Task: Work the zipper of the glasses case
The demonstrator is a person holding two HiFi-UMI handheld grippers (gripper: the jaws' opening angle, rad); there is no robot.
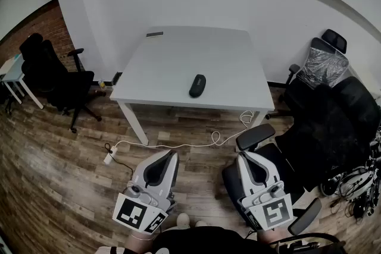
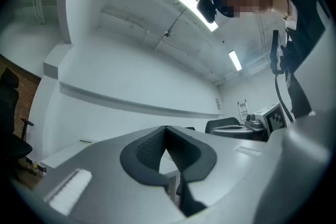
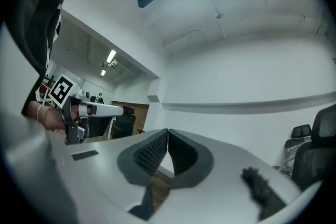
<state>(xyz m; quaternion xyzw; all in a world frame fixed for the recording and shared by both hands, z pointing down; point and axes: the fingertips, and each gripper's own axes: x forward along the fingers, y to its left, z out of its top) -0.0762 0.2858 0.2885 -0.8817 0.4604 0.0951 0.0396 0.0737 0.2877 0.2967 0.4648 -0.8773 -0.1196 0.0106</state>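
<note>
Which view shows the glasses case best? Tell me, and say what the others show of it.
The head view: the glasses case lies whole and unobstructed on the white table, dark against its top, though small. The left gripper view and right gripper view show none of it; both look at wall and ceiling.

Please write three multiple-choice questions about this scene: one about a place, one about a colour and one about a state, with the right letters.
1. Where does the glasses case lie?
A. on the white table
B. on the floor
C. on a chair

2. What colour is the glasses case?
A. white
B. black
C. red

3. How do the jaws of the left gripper stand?
A. wide apart
B. closed on the case
C. together, with nothing between them

Answers: 1 A, the head view shows it on the tabletop; 2 B, it is dark against the white top; 3 C, the left gripper view shows the tips meeting.
</note>
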